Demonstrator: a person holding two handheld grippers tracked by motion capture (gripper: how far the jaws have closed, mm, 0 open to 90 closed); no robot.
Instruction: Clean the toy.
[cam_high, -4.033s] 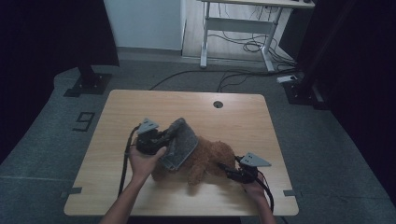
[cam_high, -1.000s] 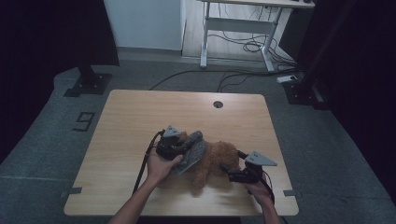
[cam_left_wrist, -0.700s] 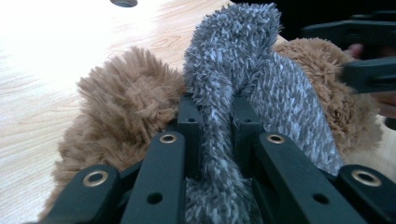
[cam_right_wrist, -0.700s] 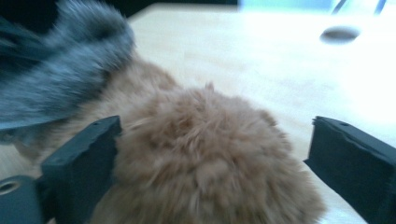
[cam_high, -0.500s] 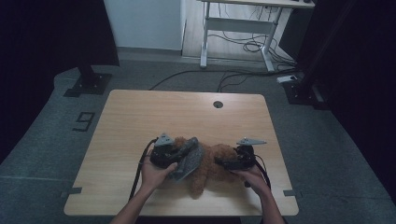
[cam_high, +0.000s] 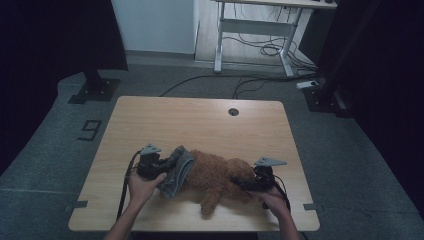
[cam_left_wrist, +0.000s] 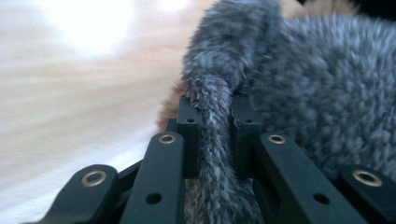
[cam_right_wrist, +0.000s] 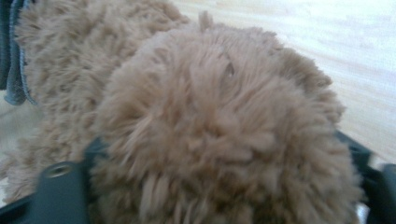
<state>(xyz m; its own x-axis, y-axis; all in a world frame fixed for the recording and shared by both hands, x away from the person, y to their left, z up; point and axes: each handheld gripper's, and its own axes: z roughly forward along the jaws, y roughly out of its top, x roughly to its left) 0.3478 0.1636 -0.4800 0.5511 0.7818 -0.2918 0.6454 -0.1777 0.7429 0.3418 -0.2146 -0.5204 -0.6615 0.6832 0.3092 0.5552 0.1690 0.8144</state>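
Brown plush toy (cam_high: 215, 172) lies lengthwise across the lower centre of the high view, on the near half of the counter (cam_high: 200, 120), one limb sticking toward the bottom edge. Grey furry cloth (cam_high: 179, 169) is wrapped over its left end.

Left gripper (cam_high: 167, 162) sits just left of the toy, at lower left of centre, clamped tight on a fold of the grey cloth; in the left gripper view (cam_left_wrist: 215, 135) the fold runs straight up between the two pads, toy's brown fur behind it.

Right gripper (cam_high: 242, 182) is at the toy's right end, lower right of centre. Its jaws have just been closing, with a fluffy brown part of the toy (cam_right_wrist: 224, 135) between them. Can't tell if the pads press on it.
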